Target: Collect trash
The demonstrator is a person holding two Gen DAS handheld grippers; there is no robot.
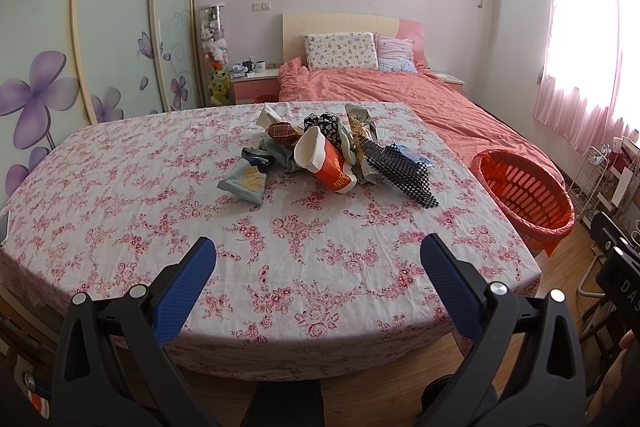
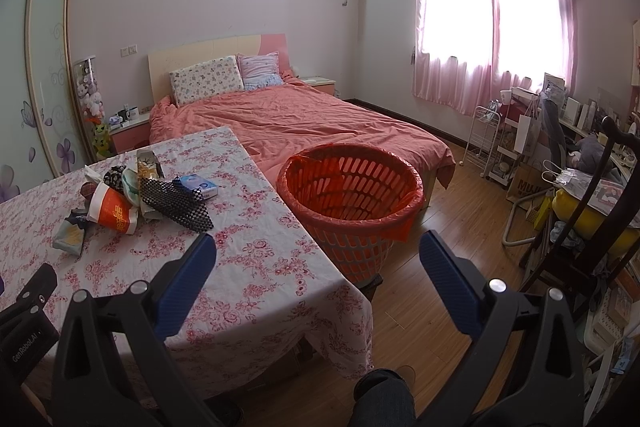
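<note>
up on the table [image 1: 160, 211], toward its far side, lay a heap of trash [image 1: 328, 155]: a tipped paper cup [image 1: 324, 163], a snack bag [image 1: 248, 179] and a black dotted mesh [image 1: 404, 171], all touching. just beside the table's right edge stood an orange basket [image 2: 352, 195]. the left gripper [image 1: 318, 267] and right gripper [image 2: 318, 265] both hung with jaws wide apart, holding nothing, well short of the heap.

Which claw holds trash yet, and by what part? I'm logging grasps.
Neither. The left claw and right claw are both open and empty; the trash pile lies untouched.
</note>
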